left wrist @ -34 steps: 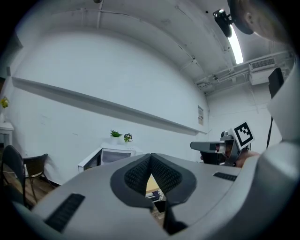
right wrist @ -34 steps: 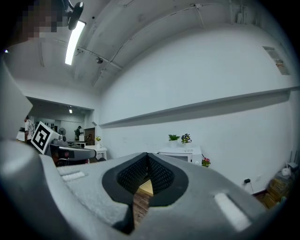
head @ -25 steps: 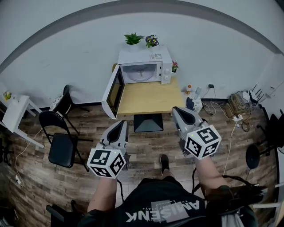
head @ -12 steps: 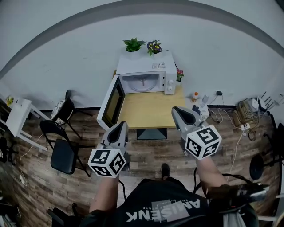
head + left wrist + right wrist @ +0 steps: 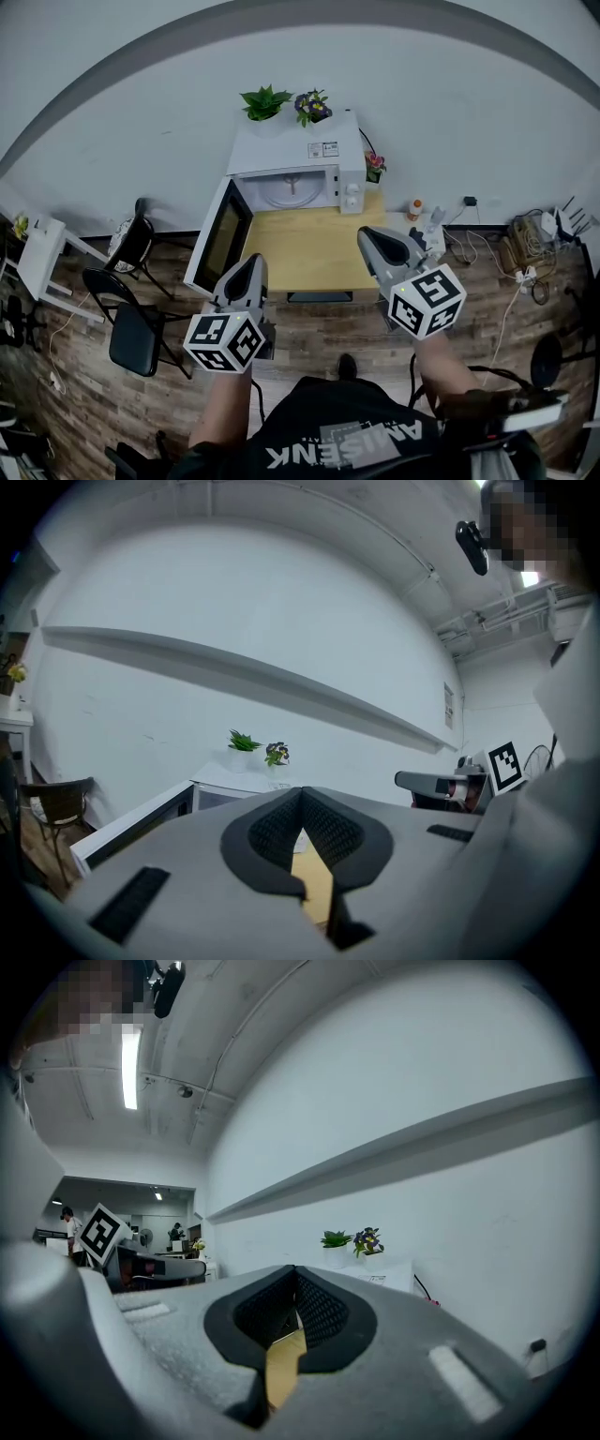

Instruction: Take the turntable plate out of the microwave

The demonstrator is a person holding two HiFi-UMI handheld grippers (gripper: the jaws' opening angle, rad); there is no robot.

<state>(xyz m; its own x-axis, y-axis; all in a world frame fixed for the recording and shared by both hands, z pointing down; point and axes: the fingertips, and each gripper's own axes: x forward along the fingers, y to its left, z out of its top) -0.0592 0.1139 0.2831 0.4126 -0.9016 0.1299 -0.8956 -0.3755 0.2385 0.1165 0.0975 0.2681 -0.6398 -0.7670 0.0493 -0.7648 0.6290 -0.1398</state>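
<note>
Your left gripper [image 5: 252, 263] and right gripper [image 5: 367, 235] hang well short of the microwave [image 5: 295, 150], both with jaws pressed together and nothing between them, so you will need to spread them before you reach in. Between them and the microwave lies the bare wooden table [image 5: 300, 246] that the microwave stands on. The microwave's door [image 5: 214, 246] is swung fully open on its hinge side, towards your left gripper. The turntable plate [image 5: 292, 192] lies flat on the floor of the microwave's cavity, pale and round. It looks like glass, so expect it to be stiff, fairly heavy, slick and breakable. Take it by the rim nearest the microwave's opening, ideally one gripper on each side, lift it off its hub, and keep it level on the way out.
</note>
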